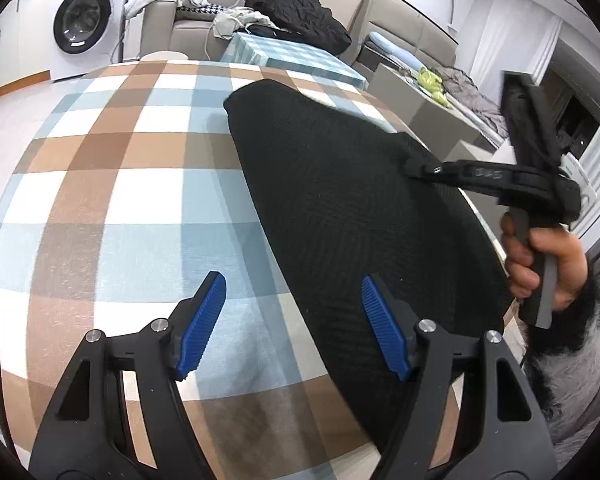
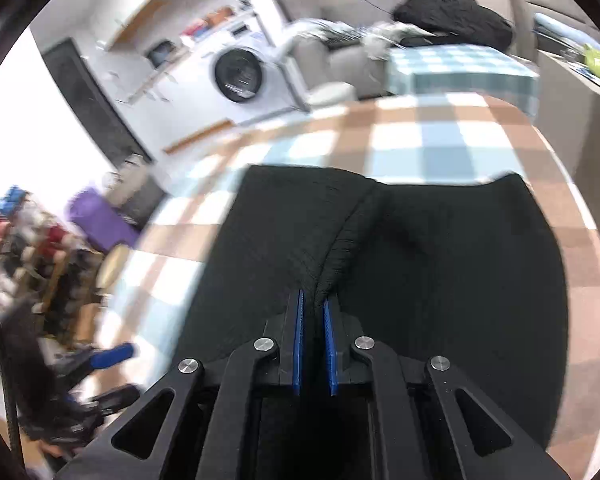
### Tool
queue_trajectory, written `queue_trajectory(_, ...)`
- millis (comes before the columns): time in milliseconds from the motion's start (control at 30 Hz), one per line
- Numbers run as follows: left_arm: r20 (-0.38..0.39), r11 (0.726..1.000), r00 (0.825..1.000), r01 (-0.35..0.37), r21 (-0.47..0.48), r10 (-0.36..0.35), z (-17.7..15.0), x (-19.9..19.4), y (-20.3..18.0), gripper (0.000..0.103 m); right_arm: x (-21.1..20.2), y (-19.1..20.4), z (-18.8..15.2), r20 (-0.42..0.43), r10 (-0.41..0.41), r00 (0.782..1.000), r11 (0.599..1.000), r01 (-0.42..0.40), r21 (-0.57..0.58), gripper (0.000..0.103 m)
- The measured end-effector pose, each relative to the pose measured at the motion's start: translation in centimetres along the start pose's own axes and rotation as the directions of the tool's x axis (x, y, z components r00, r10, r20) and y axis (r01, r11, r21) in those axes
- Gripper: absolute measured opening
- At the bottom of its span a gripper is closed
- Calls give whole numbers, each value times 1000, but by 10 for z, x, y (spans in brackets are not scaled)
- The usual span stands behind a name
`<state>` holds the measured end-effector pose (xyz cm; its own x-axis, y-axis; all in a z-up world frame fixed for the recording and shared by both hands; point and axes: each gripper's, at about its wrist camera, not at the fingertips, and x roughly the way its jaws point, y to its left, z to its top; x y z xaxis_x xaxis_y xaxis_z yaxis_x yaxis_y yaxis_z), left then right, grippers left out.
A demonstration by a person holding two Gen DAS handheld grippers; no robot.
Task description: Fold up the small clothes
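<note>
A black knit garment [image 1: 340,208] lies spread on the table's checked cloth [image 1: 120,184], reaching from the middle to the right edge. My left gripper [image 1: 294,280] hovers open over the garment's near left border, one blue pad [image 1: 204,320] above the cloth and the other above the fabric, with nothing between them. My right gripper [image 1: 420,168], held by a hand [image 1: 540,264], comes in from the right with its tips on the garment's far right edge. In the right wrist view that gripper [image 2: 312,296] is shut on a raised ridge of the black garment [image 2: 440,260].
The table's right edge [image 1: 484,220] runs just past the garment. Behind stand a washing machine [image 1: 84,20], a sofa with a dark jacket [image 1: 300,16] and a low table under blue checked cloth [image 1: 292,56]. A cluttered rack [image 2: 28,248] stands left of the table.
</note>
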<state>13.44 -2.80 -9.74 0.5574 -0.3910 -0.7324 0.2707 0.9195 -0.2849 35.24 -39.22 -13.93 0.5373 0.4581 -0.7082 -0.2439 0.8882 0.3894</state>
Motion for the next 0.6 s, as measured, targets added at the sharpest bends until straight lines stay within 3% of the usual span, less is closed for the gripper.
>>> queue_trajectory(167, -38, 999, 999, -9, 34, 10, -6, 18, -10, 68, 21, -23, -15, -100, 7, 995, 996, 2, 94, 22)
queue_trajectory(333, -41, 999, 999, -8, 36, 9, -9, 23, -10, 68, -13, -23, -59, -92, 175, 980, 978, -162, 132, 35)
queue_trajectory(467, -38, 999, 999, -8, 40, 10, -9, 26, -9, 68, -36, -6, -97, -121, 286, 951, 955, -272, 115, 35)
queue_trajectory(500, -38, 999, 999, -8, 43, 9, -8, 28, -9, 68, -37, -2, -102, -132, 264, 955, 963, -254, 88, 34)
queue_trajectory(533, -40, 999, 999, -12, 46, 14, -7, 30, -10, 68, -36, 2, -106, -143, 237, 961, 971, -231, 59, 17)
queue_trajectory(567, -41, 999, 999, -20, 51, 22, -6, 31, -10, 68, -38, 6, -110, -143, 224, 964, 975, -221, 35, 7)
queue_trajectory(600, -42, 998, 999, -24, 58, 26, -6, 32, -11, 68, -44, 8, -111, -128, 245, 961, 970, -242, 35, 5)
